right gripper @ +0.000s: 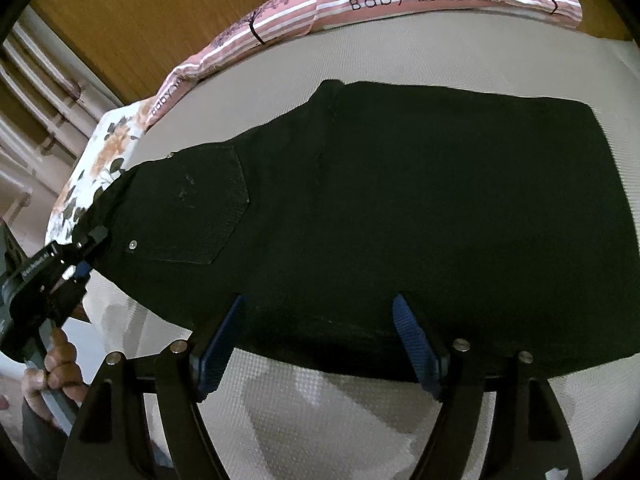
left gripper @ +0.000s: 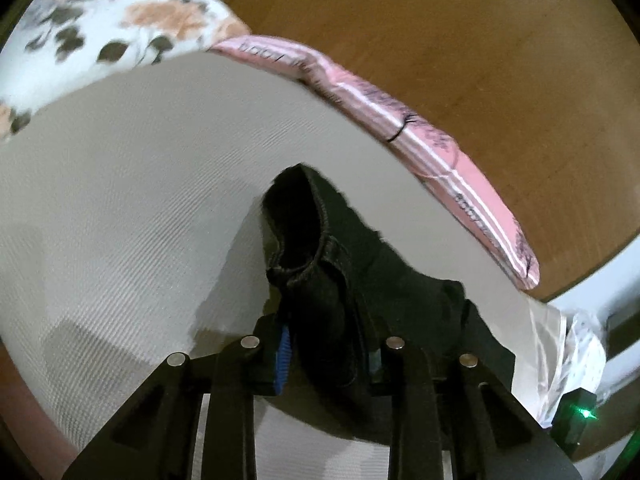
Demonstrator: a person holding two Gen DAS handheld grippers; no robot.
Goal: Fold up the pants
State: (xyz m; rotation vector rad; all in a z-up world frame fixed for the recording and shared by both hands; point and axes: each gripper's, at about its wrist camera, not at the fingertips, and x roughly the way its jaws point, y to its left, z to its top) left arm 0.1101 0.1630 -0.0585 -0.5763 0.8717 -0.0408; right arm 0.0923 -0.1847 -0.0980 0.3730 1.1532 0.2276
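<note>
Black pants [right gripper: 400,200] lie spread across a beige mattress [right gripper: 320,408], back pocket facing up. In the right wrist view my left gripper [right gripper: 86,258] sits at the far left, clamped on the waist end, which is lifted off the mattress. In the left wrist view a bunched fold of the pants [left gripper: 320,240] rises between the fingers of the left gripper [left gripper: 330,352], and the blue pad [left gripper: 283,356] presses against it. My right gripper [right gripper: 320,320] stands open at the near edge of the pants, its blue pads [right gripper: 412,336] wide apart and not pressing on the cloth.
A pink striped bolster [right gripper: 400,0] runs along the far side of the mattress, with a floral pillow [right gripper: 100,160] at its left end. Brown wood [left gripper: 480,40] lies beyond the bolster. A person's hand [right gripper: 60,360] holds the left gripper's handle. Crumpled plastic [left gripper: 560,340] sits at the mattress corner.
</note>
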